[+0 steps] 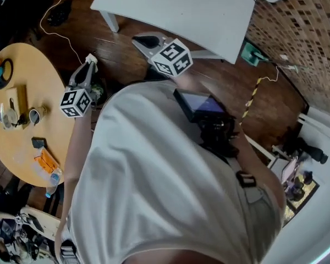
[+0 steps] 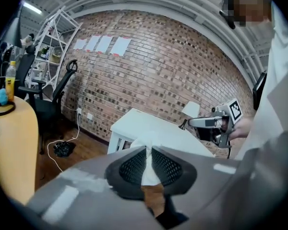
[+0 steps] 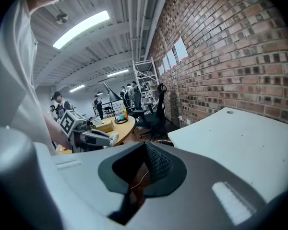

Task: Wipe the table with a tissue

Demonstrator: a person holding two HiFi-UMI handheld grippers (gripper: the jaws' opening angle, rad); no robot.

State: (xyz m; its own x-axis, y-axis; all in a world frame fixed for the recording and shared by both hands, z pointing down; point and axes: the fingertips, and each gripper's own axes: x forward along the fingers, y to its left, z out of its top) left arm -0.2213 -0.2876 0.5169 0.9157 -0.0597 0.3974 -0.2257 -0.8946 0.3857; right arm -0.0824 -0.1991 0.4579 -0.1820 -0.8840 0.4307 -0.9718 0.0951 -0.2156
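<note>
Round table left, rectangular table ahead

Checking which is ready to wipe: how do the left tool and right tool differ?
The left tool is shut on a white tissue that pokes past its tips; the right tool is shut with nothing between its jaws. The left tool is beside the round wooden table; the right tool is nearer the white table. Both are held in the air, touching neither table.
</note>
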